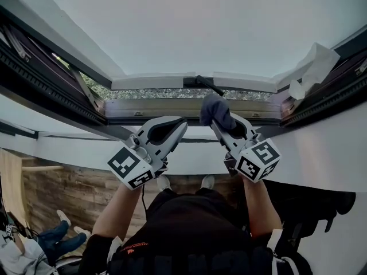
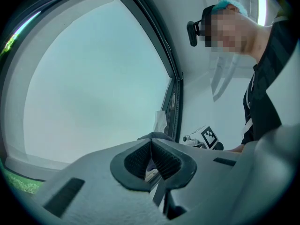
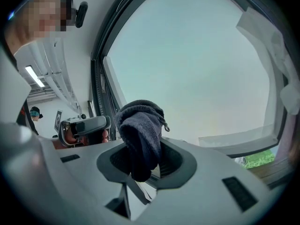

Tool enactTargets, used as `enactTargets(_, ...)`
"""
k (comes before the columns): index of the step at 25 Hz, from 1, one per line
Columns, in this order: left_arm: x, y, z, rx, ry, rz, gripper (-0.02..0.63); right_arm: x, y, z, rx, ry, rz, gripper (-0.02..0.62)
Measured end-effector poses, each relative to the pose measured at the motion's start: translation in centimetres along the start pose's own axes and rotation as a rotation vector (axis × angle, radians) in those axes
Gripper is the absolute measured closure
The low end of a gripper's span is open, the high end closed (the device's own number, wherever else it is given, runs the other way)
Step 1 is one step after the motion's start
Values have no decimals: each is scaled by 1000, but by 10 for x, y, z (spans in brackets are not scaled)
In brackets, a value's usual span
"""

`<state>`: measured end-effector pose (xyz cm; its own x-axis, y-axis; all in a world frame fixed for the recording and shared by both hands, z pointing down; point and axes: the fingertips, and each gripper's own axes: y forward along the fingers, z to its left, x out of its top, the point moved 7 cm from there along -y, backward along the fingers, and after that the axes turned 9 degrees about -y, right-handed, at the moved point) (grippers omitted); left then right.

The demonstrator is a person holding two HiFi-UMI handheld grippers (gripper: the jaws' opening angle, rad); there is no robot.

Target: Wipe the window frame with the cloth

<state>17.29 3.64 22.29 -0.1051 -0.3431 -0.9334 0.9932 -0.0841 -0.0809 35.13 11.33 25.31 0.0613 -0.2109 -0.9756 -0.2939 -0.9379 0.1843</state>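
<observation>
A dark blue cloth (image 1: 216,111) sticks up out of my right gripper (image 1: 225,125), which is shut on it. The cloth's top lies close to the lower window frame (image 1: 149,109), just under a black handle (image 1: 207,85); I cannot tell whether it touches. In the right gripper view the cloth (image 3: 140,131) bulges between the jaws of the right gripper (image 3: 142,157). My left gripper (image 1: 174,132) hangs beside it to the left, short of the frame. In its own view the left gripper (image 2: 151,144) is shut with nothing in it, and the cloth (image 2: 154,136) peeks over its tips.
The glass pane (image 1: 189,27) is tilted open above. White paper (image 1: 314,66) hangs on the dark frame at the right. Greenery (image 1: 166,93) shows through the gap. A wood-panelled wall (image 1: 63,188) and a seated person (image 1: 34,245) are below left.
</observation>
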Motion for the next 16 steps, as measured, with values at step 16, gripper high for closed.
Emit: enactTargets(16, -6, 8, -2, -7, -5, 6, 583, -1, -4, -1, -4, 11, 1, 491)
